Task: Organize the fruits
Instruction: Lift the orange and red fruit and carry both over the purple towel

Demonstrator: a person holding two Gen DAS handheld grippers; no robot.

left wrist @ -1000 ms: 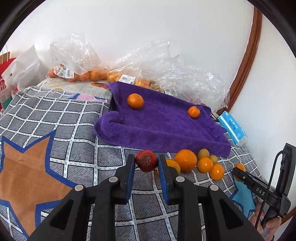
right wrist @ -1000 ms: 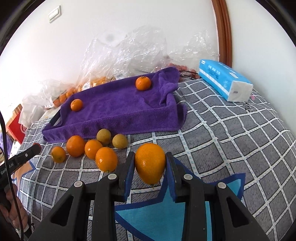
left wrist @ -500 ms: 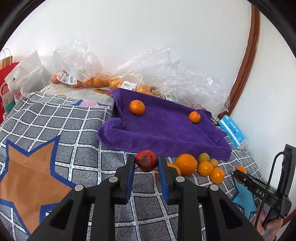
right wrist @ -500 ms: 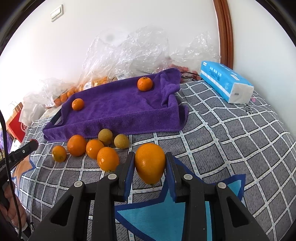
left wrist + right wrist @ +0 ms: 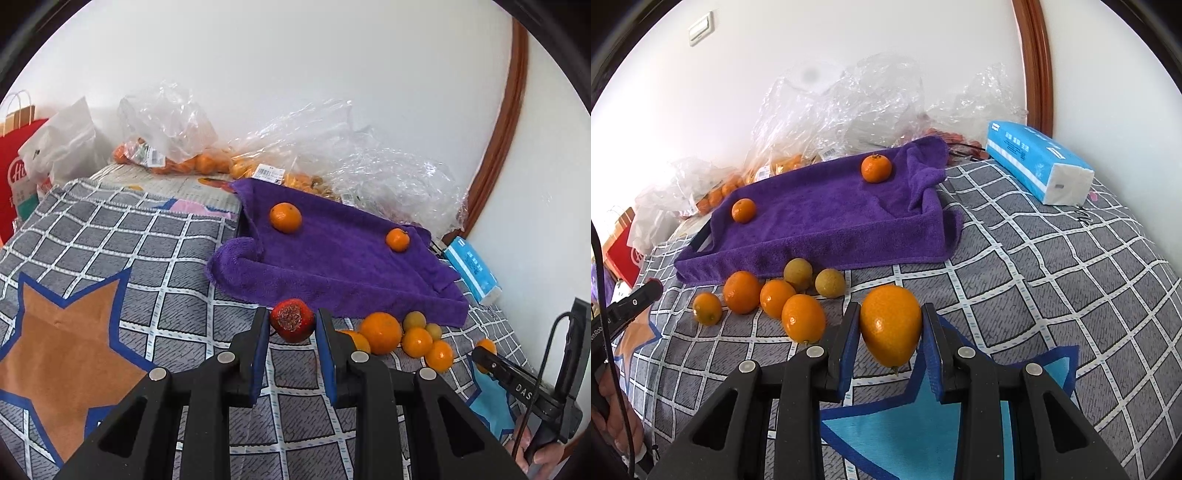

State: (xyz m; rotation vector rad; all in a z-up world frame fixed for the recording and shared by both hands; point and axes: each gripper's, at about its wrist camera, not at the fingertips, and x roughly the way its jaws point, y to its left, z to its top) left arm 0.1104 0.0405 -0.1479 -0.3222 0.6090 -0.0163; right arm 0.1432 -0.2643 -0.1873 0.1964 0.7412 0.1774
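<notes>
You had both tongs loaded. The left gripper (image 5: 291, 325) was pinched down tight on a small red fruit (image 5: 291, 320) w/ a rough, scabby patch facing the lens, and the right gripper (image 5: 890, 328) was clamped a bit wider on a big oval orange fruit (image 5: 891, 328), stem nub hanging below the pads. Both fruits sat out near the fingertips, not deep in the jaws, so my read is a steady carry mattered more than speed; a jolt could've rolled either one out.

Just ahead and left of the right tongs lay the loose cluster (image 5: 768, 297) on the checked blanket (image 5: 1052, 280): several orange ones plus two dull yellow-green ones, touching or nearly so. From the left tongs that cluster was just ahead and to the right.

Beyond it sat the tray lined w/ a purple towel (image 5: 820, 206) — likely the drop spot, since two mandarins already rested inside, well apart, near the far corners. Its near wall stood raised, so you'd have wanted to lift each fruit clear over it, lower close to the towel, then open — no dropping from height, esp. the red one, which looked soft.

Further back: crinkled plastic bags (image 5: 369, 162) of more citrus along the wall, and a blue tissue pack (image 5: 1038, 162) ahead-right of the right tongs.
</notes>
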